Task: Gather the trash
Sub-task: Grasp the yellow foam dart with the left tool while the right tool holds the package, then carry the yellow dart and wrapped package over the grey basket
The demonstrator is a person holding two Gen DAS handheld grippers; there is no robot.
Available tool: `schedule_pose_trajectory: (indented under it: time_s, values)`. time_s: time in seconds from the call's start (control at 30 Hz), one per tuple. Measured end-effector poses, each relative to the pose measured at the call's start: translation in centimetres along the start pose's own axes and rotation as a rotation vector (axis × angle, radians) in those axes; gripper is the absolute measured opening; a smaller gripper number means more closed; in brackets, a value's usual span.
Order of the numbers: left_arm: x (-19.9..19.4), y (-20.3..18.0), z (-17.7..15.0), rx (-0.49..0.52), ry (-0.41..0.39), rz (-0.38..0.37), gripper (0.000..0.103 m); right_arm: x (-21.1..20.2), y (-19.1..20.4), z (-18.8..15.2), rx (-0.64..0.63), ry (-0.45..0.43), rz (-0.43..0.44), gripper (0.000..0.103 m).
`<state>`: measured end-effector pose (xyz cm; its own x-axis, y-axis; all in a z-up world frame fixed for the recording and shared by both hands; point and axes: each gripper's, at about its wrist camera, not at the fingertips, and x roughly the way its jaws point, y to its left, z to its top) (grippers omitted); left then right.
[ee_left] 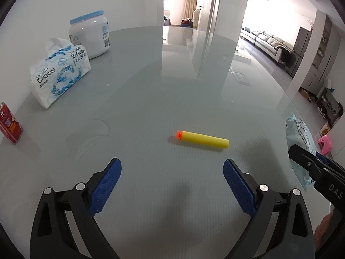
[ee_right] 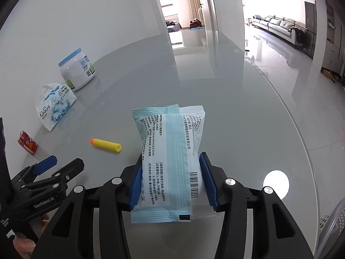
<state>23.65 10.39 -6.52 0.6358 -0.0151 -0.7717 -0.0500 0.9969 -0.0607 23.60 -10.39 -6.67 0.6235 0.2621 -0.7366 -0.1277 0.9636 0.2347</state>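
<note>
A yellow foam dart (ee_left: 202, 139) with an orange tip lies on the glossy grey table (ee_left: 151, 86), just ahead of my left gripper (ee_left: 172, 172), which stands open with nothing between its blue pads. My right gripper (ee_right: 171, 181) is shut on a light blue wet-wipe packet (ee_right: 170, 151), its pads pressing the packet's two sides. The packet (ee_left: 300, 142) and the right gripper (ee_left: 317, 168) also show at the right edge of the left wrist view. In the right wrist view the dart (ee_right: 106, 145) lies left of the packet, and the left gripper (ee_right: 58, 164) sits at lower left.
A tissue pack (ee_left: 58, 75), a white jar with a blue lid (ee_left: 90, 35) and a red can (ee_left: 9, 125) stand along the table's left side by the wall. The table's curved edge (ee_right: 301, 142) runs down the right. A clear container's rim (ee_right: 334, 222) shows at lower right.
</note>
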Motion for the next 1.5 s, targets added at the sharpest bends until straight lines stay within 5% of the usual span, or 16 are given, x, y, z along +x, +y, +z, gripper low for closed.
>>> schedule_pose_trajectory:
  time_s: [0.67, 0.8, 0.93, 1.5]
  values:
    - [5.3, -3.3, 2.5, 0.115, 0.065, 0.004, 0.093, -0.3, -2.4, 0.1, 0.079, -0.005, 0.118, 0.048]
    - [5.6, -3.4, 2.5, 0.125, 0.075, 0.002, 0.084, -0.2, -2.5, 0.0, 0.084, 0.0, 0.121, 0.048]
    - [5.3, -3.4, 2.3, 0.125, 0.063, -0.02, 0.068, -0.4, -2.7, -0.1, 0.083, -0.004, 0.118, 0.048]
    - [0.4, -3.0, 0.4, 0.137, 0.006, -0.01, 0.067, -2.2, -2.7, -0.7, 0.093, -0.031, 0.098, 0.048]
